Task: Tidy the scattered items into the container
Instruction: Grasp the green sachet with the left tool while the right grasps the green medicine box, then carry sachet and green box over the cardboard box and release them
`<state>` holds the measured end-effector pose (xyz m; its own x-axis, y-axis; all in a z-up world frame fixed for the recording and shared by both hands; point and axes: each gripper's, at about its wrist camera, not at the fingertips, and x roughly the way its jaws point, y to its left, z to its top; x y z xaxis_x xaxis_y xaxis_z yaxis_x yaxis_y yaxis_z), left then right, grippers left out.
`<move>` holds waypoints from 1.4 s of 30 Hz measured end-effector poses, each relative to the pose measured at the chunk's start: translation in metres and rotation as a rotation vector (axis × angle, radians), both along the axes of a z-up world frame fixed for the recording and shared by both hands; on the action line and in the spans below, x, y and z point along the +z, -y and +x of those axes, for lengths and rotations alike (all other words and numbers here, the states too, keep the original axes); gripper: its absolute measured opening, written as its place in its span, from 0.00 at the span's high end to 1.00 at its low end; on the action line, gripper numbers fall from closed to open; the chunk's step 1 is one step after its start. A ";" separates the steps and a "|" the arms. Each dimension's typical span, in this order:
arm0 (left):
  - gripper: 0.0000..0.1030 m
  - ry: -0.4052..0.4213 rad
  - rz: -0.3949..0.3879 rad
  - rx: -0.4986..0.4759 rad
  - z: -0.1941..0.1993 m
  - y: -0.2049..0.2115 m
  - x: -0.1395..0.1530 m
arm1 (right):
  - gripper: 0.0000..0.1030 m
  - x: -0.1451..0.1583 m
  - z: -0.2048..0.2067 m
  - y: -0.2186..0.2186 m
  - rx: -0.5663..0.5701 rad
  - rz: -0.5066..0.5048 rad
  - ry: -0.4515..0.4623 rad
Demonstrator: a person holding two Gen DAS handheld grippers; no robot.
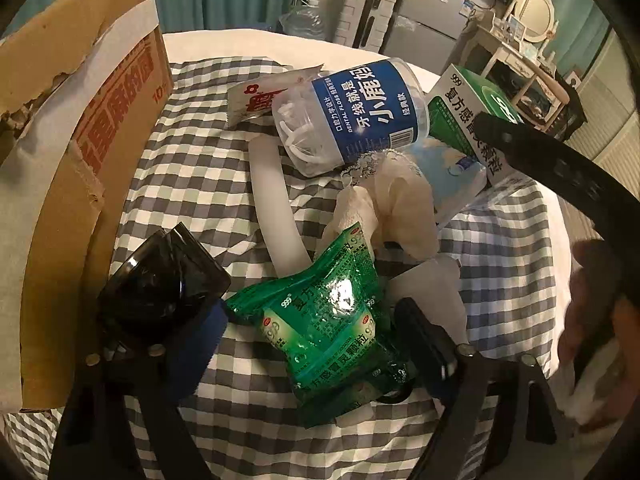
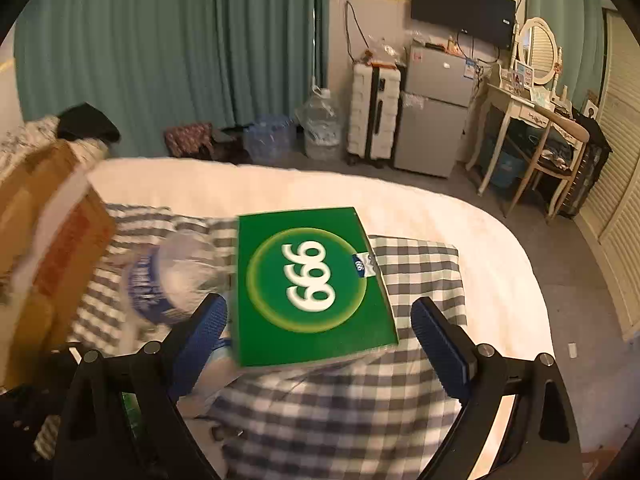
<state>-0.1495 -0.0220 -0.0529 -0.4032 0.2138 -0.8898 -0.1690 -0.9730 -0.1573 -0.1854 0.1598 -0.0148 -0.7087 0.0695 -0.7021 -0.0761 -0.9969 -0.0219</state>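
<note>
My left gripper points down over a checked cloth and is open. A crinkled green sachet pack lies between its blue pads, which stand close to both its edges. A glossy black object rests against the left finger. Beyond lie a white tube, crumpled tissue, a blue-labelled floss-pick jar and a green medicine box. The cardboard box stands at the left. My right gripper is open around the green medicine box, and its right pad is clear of it.
A red-and-white sachet and a pale blue packet lie by the jar. The checked cloth covers a white bed. A hand shows at the right. Past the bed stand a fridge, a suitcase and a dressing table.
</note>
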 end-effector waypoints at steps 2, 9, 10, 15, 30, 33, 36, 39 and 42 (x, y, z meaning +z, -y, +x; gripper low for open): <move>0.26 0.001 0.002 -0.007 0.000 0.001 0.000 | 0.09 -0.004 -0.006 -0.004 -0.005 -0.040 0.015; 0.36 -0.015 -0.022 -0.026 -0.003 -0.003 0.007 | 0.20 0.007 0.015 -0.017 -0.053 -0.069 0.021; 0.39 -0.018 -0.018 -0.027 -0.002 -0.002 0.009 | 0.20 0.011 0.022 -0.019 -0.054 -0.053 0.016; 0.46 -0.045 -0.010 -0.021 0.000 0.006 0.022 | 0.20 0.035 0.064 -0.024 -0.049 0.009 -0.008; 0.53 -0.212 0.042 -0.023 0.018 0.021 0.093 | 0.20 0.099 0.163 -0.002 -0.076 -0.030 -0.077; 0.53 -0.265 0.040 -0.021 0.026 0.029 0.109 | 0.20 0.107 0.175 0.008 -0.078 -0.057 -0.080; 0.53 -0.289 0.051 -0.017 0.031 0.039 0.123 | 0.20 0.115 0.182 0.019 -0.077 -0.048 -0.085; 0.53 -0.309 0.055 -0.010 0.034 0.051 0.132 | 0.20 0.123 0.184 0.032 -0.077 -0.032 -0.094; 0.53 -0.335 0.070 0.016 0.037 0.067 0.144 | 0.20 0.131 0.183 0.046 -0.069 -0.037 -0.101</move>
